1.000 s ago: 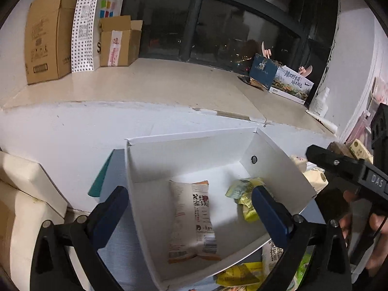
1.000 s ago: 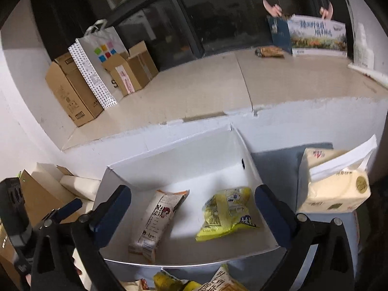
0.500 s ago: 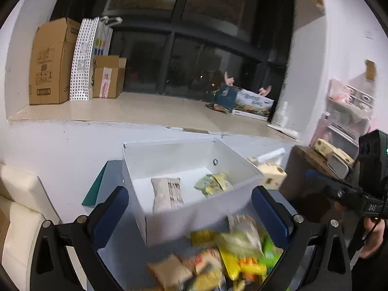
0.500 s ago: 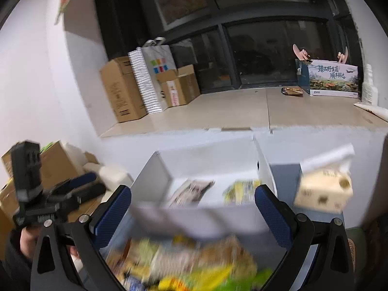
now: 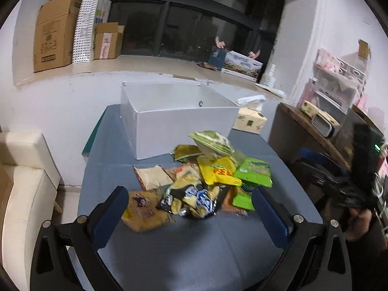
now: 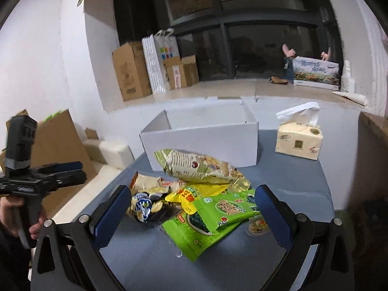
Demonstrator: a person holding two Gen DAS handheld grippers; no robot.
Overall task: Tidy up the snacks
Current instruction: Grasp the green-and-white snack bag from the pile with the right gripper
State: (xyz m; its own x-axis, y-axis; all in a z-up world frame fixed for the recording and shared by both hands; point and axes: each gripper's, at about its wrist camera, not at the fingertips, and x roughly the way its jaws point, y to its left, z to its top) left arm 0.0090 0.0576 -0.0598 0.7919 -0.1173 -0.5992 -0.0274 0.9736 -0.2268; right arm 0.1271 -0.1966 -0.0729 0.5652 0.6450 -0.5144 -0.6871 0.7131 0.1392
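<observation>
A loose pile of snack packets (image 5: pixel 201 179) lies on the grey-blue table (image 5: pixel 194 247), just in front of an open white box (image 5: pixel 174 118). Its inside is hidden by the near wall. In the right wrist view the pile (image 6: pixel 198 194) has a pale green bag (image 6: pixel 198 167) on top and a bright green packet (image 6: pixel 215 213) nearest me, with the white box (image 6: pixel 201 138) behind. My left gripper (image 5: pixel 189 195) hovers open at the pile's near edge, holding nothing. My right gripper (image 6: pixel 192 191) is open too, with nothing between its fingers.
A tissue pack (image 6: pixel 298 138) stands right of the box. A cream sofa (image 5: pixel 21 181) is left of the table, a wooden side table (image 5: pixel 303 126) to the right. Cardboard boxes (image 5: pixel 55 31) sit on the window ledge. The left gripper (image 6: pixel 81 169) shows held in a hand.
Both grippers have pulled back and down from above the white box. The box's contents have dropped out of sight and the snack pile in front of it now fills the view.
</observation>
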